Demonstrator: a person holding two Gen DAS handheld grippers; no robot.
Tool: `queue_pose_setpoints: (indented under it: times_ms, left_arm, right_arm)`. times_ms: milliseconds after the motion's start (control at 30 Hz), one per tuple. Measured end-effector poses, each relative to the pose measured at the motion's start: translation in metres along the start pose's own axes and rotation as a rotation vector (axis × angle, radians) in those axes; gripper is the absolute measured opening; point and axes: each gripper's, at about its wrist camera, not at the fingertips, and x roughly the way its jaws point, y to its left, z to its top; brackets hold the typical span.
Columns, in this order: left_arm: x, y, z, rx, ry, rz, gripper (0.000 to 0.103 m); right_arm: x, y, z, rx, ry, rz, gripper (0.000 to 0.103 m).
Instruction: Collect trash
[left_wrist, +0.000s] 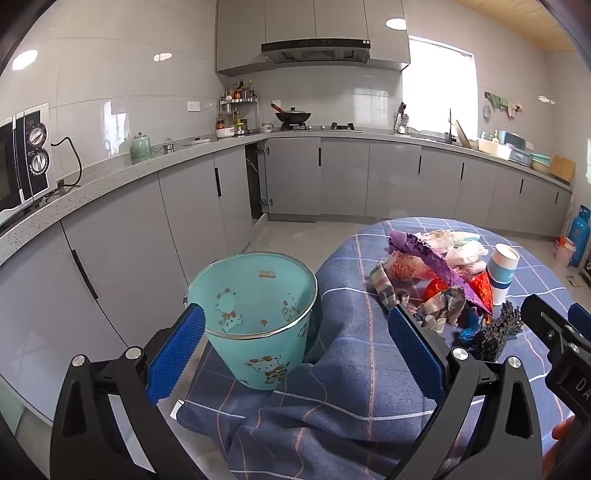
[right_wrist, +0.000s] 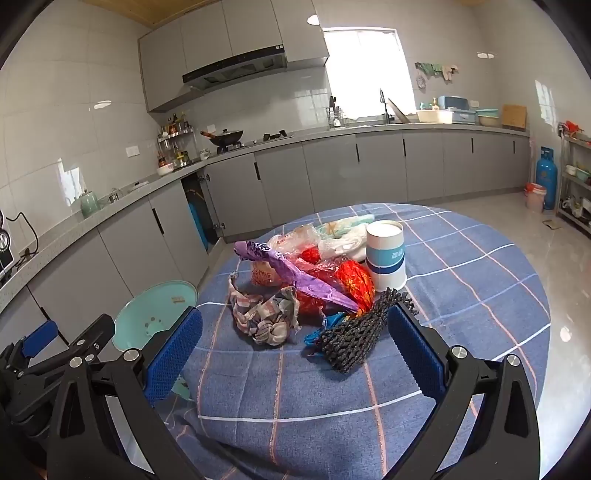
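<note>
A pile of trash lies on the blue plaid tablecloth (right_wrist: 461, 295): a purple wrapper (right_wrist: 295, 273), red wrappers (right_wrist: 354, 284), a crumpled plaid rag (right_wrist: 266, 317), a black mesh net (right_wrist: 354, 339), clear plastic bags (right_wrist: 332, 236) and a white-and-blue paper cup (right_wrist: 386, 254). A teal bin (left_wrist: 255, 314) with cartoon animals stands beside the table's left edge, empty inside. My left gripper (left_wrist: 295, 347) is open and empty, between the bin and the pile (left_wrist: 443, 280). My right gripper (right_wrist: 295, 347) is open and empty, just short of the net and rag.
Grey kitchen cabinets and a counter (left_wrist: 110, 177) run along the left and back, with a microwave (left_wrist: 22, 166). One cabinet door (left_wrist: 255, 181) stands open. A blue gas cylinder (right_wrist: 546, 177) and a shelf rack (right_wrist: 576, 177) stand at the far right.
</note>
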Motion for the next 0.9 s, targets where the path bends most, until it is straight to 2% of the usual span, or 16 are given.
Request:
queue_pose_setpoints:
  times_ms: [900]
  left_arm:
    - [-0.0019,-0.0009,-0.0024,0.002,0.015,-0.032,0.097]
  right_arm:
    - [-0.0026,-0.0048,0.0035,0.005,-0.005,-0.015,0.099]
